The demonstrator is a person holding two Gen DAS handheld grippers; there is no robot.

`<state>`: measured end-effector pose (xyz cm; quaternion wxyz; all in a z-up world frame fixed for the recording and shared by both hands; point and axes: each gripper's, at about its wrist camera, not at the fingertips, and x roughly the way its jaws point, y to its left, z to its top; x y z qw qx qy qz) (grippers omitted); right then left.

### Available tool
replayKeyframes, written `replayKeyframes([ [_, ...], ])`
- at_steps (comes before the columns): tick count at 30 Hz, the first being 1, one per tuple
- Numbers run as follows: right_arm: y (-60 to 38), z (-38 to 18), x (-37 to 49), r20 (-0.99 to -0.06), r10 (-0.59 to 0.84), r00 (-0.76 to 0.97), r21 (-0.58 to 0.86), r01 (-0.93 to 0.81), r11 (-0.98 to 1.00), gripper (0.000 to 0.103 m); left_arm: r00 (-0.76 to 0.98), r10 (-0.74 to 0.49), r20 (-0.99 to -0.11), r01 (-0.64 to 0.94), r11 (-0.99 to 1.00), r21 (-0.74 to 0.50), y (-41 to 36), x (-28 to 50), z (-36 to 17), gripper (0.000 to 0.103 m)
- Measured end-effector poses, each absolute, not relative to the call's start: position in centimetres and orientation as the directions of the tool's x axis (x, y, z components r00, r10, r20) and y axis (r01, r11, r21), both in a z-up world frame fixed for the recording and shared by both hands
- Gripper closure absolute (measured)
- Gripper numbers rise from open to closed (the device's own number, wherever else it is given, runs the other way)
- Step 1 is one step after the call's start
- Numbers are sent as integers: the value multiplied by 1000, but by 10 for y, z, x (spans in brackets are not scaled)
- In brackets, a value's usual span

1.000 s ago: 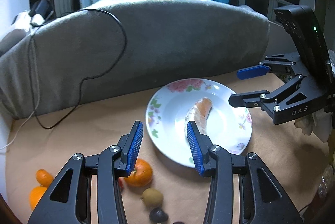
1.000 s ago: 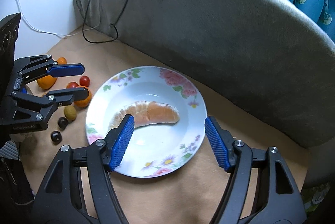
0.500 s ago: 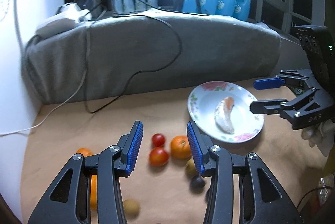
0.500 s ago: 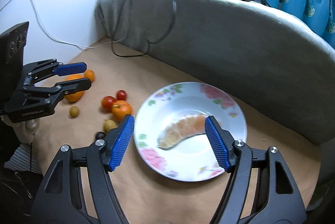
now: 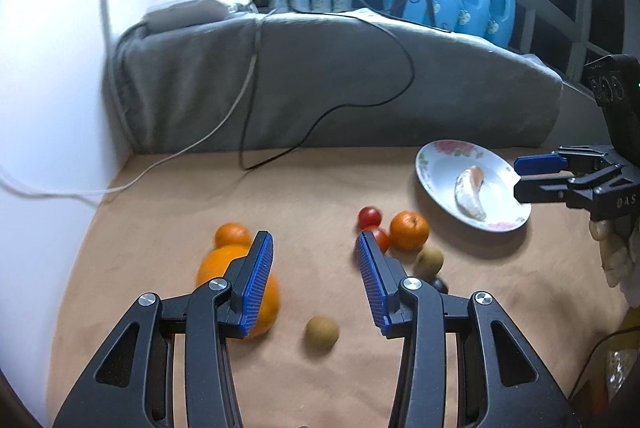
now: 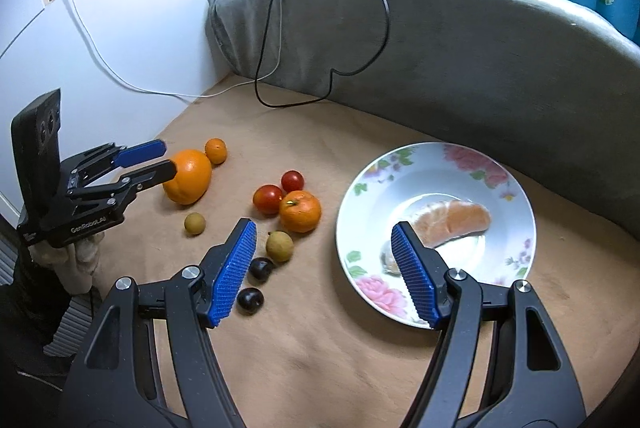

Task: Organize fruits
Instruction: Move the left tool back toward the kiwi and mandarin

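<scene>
My left camera looks forward and down along my open left jaws, low and close over the big orange (image 5: 236, 288). My right camera sits higher, looking down past my right jaws. Both views share the plate (image 5: 436, 184) (image 6: 360, 228), the loose fruit ahead, and the grey cushion (image 5: 340, 84) (image 6: 480, 60) beyond.

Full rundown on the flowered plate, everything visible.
The plate is round, white and glossy, ceramic by its look, with pink flowers and green leaves printed around its rim. It sits flat and upright on the tan cloth, close to the grey cushion. One peeled citrus segment lies in its well. The right gripper is open above its near edge; contact cannot be told.
</scene>
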<state>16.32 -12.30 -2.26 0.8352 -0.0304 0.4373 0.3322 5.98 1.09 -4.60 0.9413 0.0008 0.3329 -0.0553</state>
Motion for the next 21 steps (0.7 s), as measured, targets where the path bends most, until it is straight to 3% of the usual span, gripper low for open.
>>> replayKeyframes([
  [7, -97, -29, 165, -769, 517, 375, 201, -627, 753, 31, 760, -94, -644, 82, 995, -48, 21, 38, -59, 61],
  [16, -59, -44, 165, -817, 463, 344, 101, -704, 703, 42, 734, -140, -665, 85, 990, -115, 22, 33, -76, 61],
  [18, -53, -49, 168, -832, 448, 327, 91, -716, 692, 51, 727, -149, -671, 86, 988, -126, 21, 33, -81, 61],
  [21, -46, -57, 172, -846, 430, 314, 75, -729, 681, 51, 716, -158, -680, 86, 986, -140, 21, 34, -87, 61],
])
